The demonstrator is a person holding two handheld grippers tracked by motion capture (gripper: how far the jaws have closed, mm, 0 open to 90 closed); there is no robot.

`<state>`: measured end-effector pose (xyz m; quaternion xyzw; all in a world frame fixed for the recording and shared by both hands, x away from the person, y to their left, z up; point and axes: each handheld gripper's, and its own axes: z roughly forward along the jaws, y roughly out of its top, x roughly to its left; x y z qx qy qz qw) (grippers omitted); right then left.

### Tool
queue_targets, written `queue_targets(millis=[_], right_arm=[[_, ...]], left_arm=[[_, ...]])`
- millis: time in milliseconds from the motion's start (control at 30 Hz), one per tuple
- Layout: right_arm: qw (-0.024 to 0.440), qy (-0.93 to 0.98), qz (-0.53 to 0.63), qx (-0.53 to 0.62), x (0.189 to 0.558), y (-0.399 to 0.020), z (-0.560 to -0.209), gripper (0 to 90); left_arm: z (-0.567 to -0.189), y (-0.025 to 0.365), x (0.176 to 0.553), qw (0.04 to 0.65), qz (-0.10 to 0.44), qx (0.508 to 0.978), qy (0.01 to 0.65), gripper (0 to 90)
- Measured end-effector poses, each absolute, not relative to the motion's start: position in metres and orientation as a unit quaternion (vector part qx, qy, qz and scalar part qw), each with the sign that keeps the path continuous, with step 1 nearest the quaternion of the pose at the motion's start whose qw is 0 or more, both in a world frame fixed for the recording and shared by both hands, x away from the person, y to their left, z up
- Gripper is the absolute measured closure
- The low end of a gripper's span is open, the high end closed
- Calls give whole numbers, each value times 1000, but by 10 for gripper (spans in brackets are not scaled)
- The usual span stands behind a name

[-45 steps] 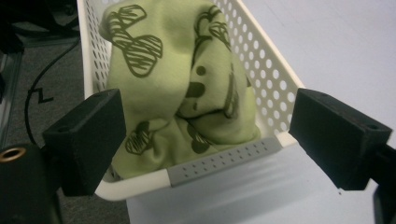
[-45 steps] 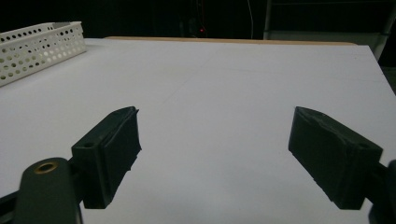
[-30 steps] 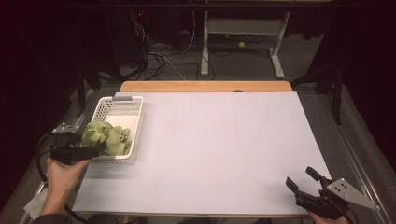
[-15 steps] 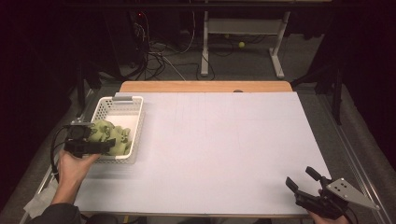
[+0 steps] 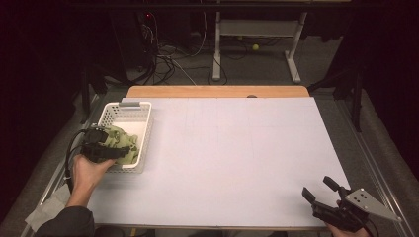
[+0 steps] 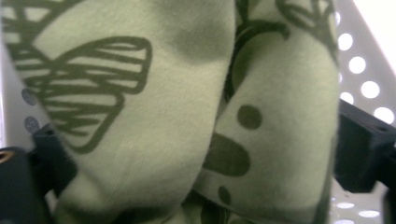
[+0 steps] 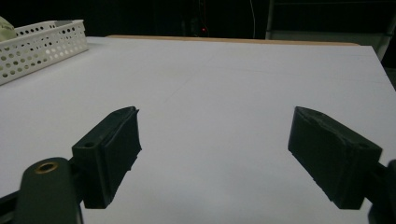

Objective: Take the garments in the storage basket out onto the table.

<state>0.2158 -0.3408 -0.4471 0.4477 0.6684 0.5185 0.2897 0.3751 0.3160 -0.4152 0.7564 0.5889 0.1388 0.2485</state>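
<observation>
From the high view, one white basket [image 5: 141,114] sits at the left edge of the table [image 5: 232,153], and one green cloth [image 5: 123,143] with dark print lies bunched in its near half. The left gripper [image 5: 114,152] reaches into the basket from the near left side and covers part of the cloth; the hand [image 5: 89,170] behind it hides the basket's near corner. Whether its jaws pinch the cloth is hard to make out from here. The right gripper [image 5: 321,190] rests at the near right corner of the table, partly cut off by the bottom edge, its jaws spread apart with nothing between them. Beyond the far edge stand cables and desk legs on a dark floor.

In the left gripper view, the cloth [image 6: 187,116] bulges between the two black jaws, which stand wide on either side and press into the folds; the gripper is around the cloth, though whether it is clamped firmly I cannot tell. The basket wall [image 6: 369,74] with round holes shows at the right, blurred.

In the right gripper view, the two jaws stand wide apart over bare table [image 7: 224,84]. The basket [image 7: 42,44] sits at the far left, cut off by the frame, with a sliver of cloth [image 7: 7,23] above its rim.
</observation>
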Motion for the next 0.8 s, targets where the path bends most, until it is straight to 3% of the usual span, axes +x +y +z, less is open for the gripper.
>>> queue_targets(millis=[800], right_arm=[[290, 673, 516, 443, 216, -340, -447, 174]], left_arm=[[-423, 316, 385, 218, 73, 757, 611, 292]])
